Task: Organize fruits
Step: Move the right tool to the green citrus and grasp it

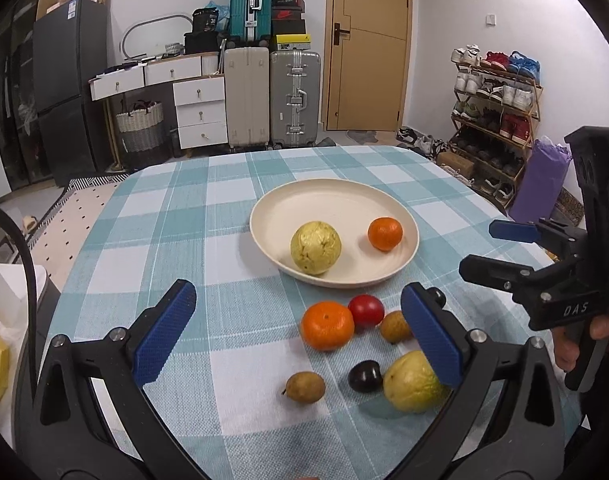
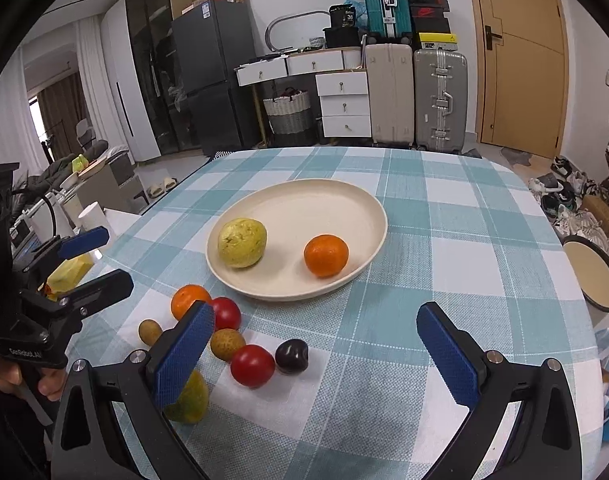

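**Fruit sorting, stock as seen, left to right**

*Left wrist view*
- Left gripper (image 1: 298,336): bottom of frame, fingers spread wide, nothing held.
- Small brown fruit (image 1: 305,387): lower centre, on the checked tablecloth (image 1: 184,220); unsorted.
- Loose orange (image 1: 327,325): lower centre, touching a red tomato (image 1: 366,311) to its right; both unsorted.
- Dark plum (image 1: 365,376): lower centre, just beside a yellow-green guava (image 1: 410,384), which is partly hidden behind the right finger; both unsorted.
- Second brown fruit (image 1: 394,326): right of the tomato; unsorted.
- Cream plate (image 1: 288,196): centre of frame. Held in it are a yellow guava (image 1: 315,252) and a small orange (image 1: 385,233), well apart.
- Right gripper (image 1: 500,248): right edge, seen side-on, fingers parted, empty.

*Right wrist view*
- A second red tomato (image 2: 252,365) is recorded at lower centre, near the plum; unsorted.
- The right gripper's fingers are spread wide across the bottom of the frame, with nothing between them.

*Progress, as judged*
- Done: two fruits plated.
- Left: seven pieces counted on the cloth, clustered on the near side of the plate. The task is judged to be in its early part. No fruit is gripped at present.
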Action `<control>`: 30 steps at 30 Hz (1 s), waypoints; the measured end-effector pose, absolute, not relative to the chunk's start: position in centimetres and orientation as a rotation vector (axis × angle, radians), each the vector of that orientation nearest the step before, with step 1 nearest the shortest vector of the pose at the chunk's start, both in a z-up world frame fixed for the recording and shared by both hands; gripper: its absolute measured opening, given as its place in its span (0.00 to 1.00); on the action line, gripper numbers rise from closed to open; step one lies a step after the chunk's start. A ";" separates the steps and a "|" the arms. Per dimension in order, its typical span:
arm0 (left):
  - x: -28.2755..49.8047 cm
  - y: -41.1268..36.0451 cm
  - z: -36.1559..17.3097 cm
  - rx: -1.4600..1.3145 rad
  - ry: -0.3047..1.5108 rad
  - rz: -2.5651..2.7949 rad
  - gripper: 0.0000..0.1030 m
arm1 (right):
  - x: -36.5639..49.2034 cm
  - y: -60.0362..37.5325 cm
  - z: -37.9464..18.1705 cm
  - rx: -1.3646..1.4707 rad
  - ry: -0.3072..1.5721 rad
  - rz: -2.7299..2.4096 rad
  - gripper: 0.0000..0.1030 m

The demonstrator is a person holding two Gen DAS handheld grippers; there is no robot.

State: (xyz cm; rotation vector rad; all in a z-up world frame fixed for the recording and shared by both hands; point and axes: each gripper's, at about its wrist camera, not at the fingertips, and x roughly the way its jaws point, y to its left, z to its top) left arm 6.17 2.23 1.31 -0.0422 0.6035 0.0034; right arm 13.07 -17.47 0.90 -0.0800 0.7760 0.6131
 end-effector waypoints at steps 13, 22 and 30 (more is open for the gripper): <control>6.2 3.1 0.1 -0.065 0.654 -0.005 0.99 | 13.0 -16.3 -1.0 -0.155 0.866 0.652 1.00; 6.8 2.9 -1.1 -0.029 0.721 -0.030 0.99 | 13.3 -16.1 -2.5 -0.150 0.940 0.681 1.00; 6.8 3.2 -1.7 -0.004 0.760 -0.048 0.99 | 12.8 -16.3 -2.0 -0.133 0.959 0.748 0.99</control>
